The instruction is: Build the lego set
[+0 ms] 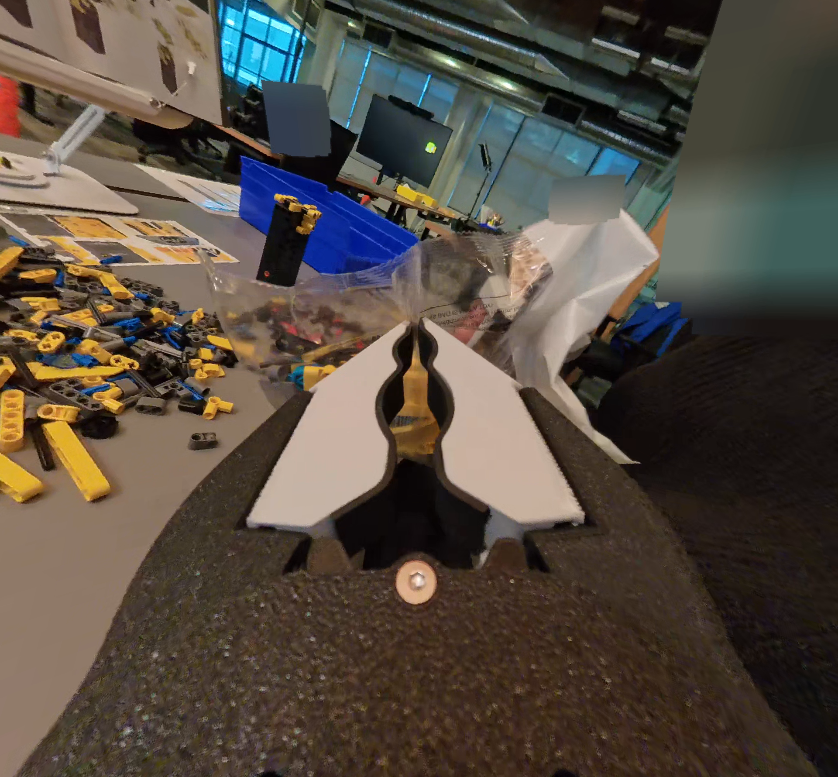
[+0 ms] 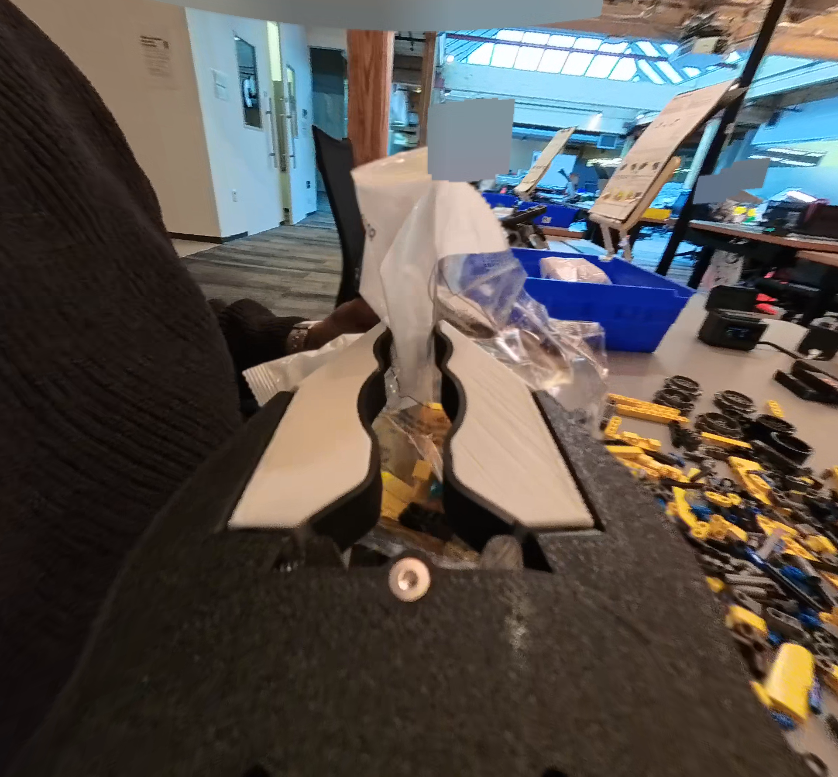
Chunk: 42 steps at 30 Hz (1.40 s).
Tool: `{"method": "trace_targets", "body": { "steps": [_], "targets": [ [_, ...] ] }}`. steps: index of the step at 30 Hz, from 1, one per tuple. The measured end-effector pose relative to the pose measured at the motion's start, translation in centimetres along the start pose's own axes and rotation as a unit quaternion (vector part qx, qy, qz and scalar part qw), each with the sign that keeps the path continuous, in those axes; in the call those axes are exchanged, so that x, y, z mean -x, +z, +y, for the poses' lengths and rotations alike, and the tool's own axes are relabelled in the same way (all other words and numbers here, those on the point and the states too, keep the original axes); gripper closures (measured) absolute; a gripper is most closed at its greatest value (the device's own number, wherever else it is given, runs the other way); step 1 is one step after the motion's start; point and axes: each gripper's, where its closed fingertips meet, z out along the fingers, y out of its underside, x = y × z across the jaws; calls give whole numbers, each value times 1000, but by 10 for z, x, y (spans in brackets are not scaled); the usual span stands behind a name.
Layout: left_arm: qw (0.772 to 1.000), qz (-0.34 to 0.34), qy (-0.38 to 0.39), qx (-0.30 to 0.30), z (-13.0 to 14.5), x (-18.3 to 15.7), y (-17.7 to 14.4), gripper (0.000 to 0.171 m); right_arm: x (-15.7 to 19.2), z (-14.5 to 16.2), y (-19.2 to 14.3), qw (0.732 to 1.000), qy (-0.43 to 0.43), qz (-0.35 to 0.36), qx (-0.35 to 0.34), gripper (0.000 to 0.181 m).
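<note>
In the left wrist view my left gripper (image 1: 415, 324) is shut, its tips pinching the edge of a clear plastic bag (image 1: 317, 301) that holds small black, red and yellow bricks. A white plastic bag (image 1: 580, 301) hangs just right of it. In the right wrist view my right gripper (image 2: 412, 335) is closed on a bunched fold of the white plastic bag (image 2: 408, 256), which fills the narrow gap between the tips. The clear bag (image 2: 521, 324) hangs crumpled just right of the right finger. Yellow bricks show in plastic below the fingers.
Loose yellow, black and blue bricks (image 1: 68, 347) lie on the grey table (image 1: 136, 528); they also show in the right wrist view (image 2: 725, 506), beside black wheels (image 2: 725, 410). A blue bin (image 2: 612, 301), a tall black build (image 1: 285, 242), printed sheets (image 1: 136, 238) and a person's hand (image 2: 335, 324) are near. My hands' fingertips stand some 5 cm from each other.
</note>
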Motion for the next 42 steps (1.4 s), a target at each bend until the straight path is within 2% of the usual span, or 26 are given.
{"method": "trace_targets", "body": {
  "steps": [3,5,7,10,11,13,15,17,19,21,23,25,29,31,33,37,42],
  "targets": [
    [999,17,27,2,0,-7,-1,171,9,-2,-1,999,24,-42,0,147],
    [998,43,34,-9,-5,-13,-4,171,2,-18,-11,997,54,-47,-35,130],
    [997,64,49,-20,-11,-17,-7,171,-17,-39,-23,993,86,-29,-74,130],
    [993,90,71,-21,-16,-19,-10,171,-28,-48,-28,993,94,-48,-58,128],
    [992,96,76,-24,-19,-18,-11,171,-30,-50,-30,992,96,-61,-55,122],
    [991,105,73,-38,-28,-13,-15,171,-36,-66,-39,986,110,-88,-91,117],
    [989,117,75,-44,-33,-10,-18,171,-52,-82,-54,979,120,-81,-144,119],
    [988,112,103,-20,-28,-6,-17,171,-83,-70,-56,986,115,-5,-117,121],
    [985,97,143,15,-17,1,-12,171,-94,-38,-40,995,84,41,-27,128],
    [982,109,153,28,-15,0,-6,171,-76,-6,-11,996,68,3,58,126],
    [978,143,147,34,-14,-6,-3,171,-53,19,12,989,76,-59,114,123],
    [974,164,147,52,-9,-7,2,171,-42,25,26,981,114,-103,114,123],
    [977,165,128,36,-17,-1,7,171,-43,22,32,966,189,-151,92,135],
    [980,140,137,36,-17,6,8,171,-49,24,31,968,188,-135,94,165],
    [983,121,136,40,-17,14,6,171,-58,24,28,975,175,-101,89,181],
    [986,103,128,37,-17,22,2,171,-75,22,18,981,175,-55,65,181],
    [988,109,108,37,-11,24,3,171,-77,28,14,982,175,-33,62,181]
  ]
}}
